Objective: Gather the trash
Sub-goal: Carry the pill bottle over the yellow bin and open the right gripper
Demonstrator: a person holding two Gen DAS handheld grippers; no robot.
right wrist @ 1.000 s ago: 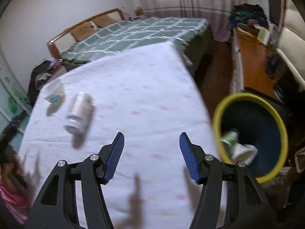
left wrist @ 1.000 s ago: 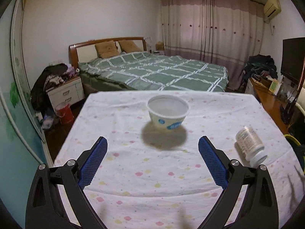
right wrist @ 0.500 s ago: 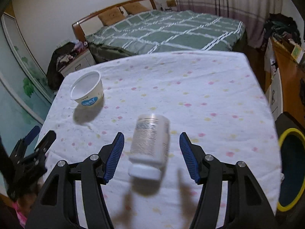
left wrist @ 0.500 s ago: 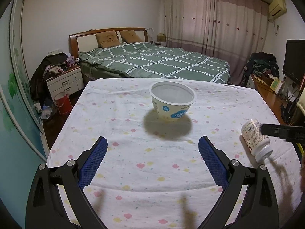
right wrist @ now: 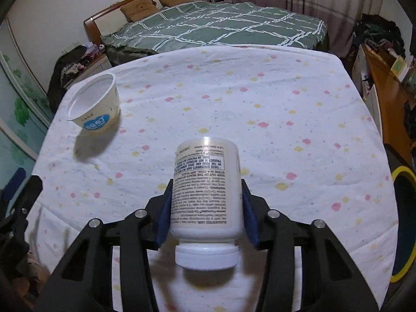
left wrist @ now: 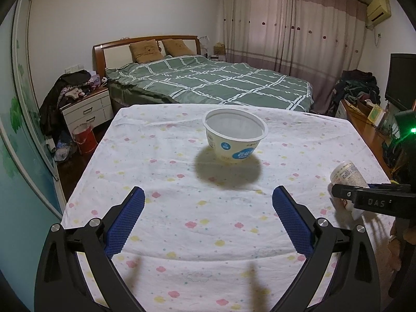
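A white pill bottle (right wrist: 208, 197) with a white cap lies on the flowered tablecloth, cap toward me. My right gripper (right wrist: 206, 205) is shut on the bottle, blue pads on both its sides. The bottle also shows in the left wrist view (left wrist: 347, 175) at the right edge, behind the right gripper's finger. An empty white yogurt cup (left wrist: 235, 137) with a blue label stands upright mid-table; it shows at the left in the right wrist view (right wrist: 95, 105). My left gripper (left wrist: 208, 217) is open and empty, a little short of the cup.
The table (left wrist: 169, 182) carries a white cloth with pink and yellow flowers. A yellow-rimmed dark bin (right wrist: 403, 226) stands on the floor to the table's right. A green bed (left wrist: 208, 83) lies beyond; a nightstand (left wrist: 85, 109) and red bucket (left wrist: 83, 139) stand far left.
My right gripper swung from the bin to the table, moved around the pill bottle and closed on it. My left gripper moved closer to the yogurt cup, still open.
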